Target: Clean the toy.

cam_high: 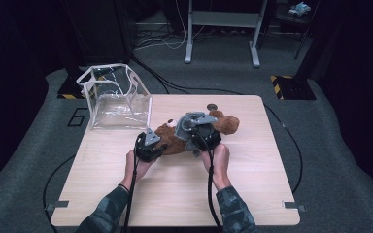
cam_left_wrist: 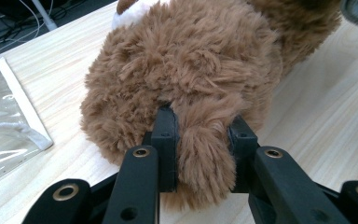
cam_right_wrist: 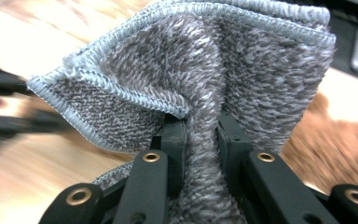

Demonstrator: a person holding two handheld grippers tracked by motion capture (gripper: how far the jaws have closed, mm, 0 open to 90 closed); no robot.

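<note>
The left claw (cam_left_wrist: 200, 140) is pinching a tuft of the brown plush toy (cam_left_wrist: 191, 65), one limb or ear of it; which one cannot be told. Its two black jaws press on either side of the fur, and the bulk of the toy lies just ahead of them on the wooden table (cam_left_wrist: 326, 116). In the high view the left claw (cam_high: 150, 145) sits at the toy's near left end, and the toy (cam_high: 226, 124) stretches away from it to the right.

The right claw (cam_right_wrist: 200, 135) is pinching a fold of grey knitted cloth (cam_right_wrist: 242, 65) with a pale stitched hem; the cloth bunches between the jaws and fans out above them. Brown fur shows to the right beyond the cloth. In the high view the right claw (cam_high: 199, 133) is over the middle of the toy, close beside the left claw.

A clear plastic bag (cam_high: 114, 97) with white edging stands open on the table beyond and to the left of the left claw.
</note>
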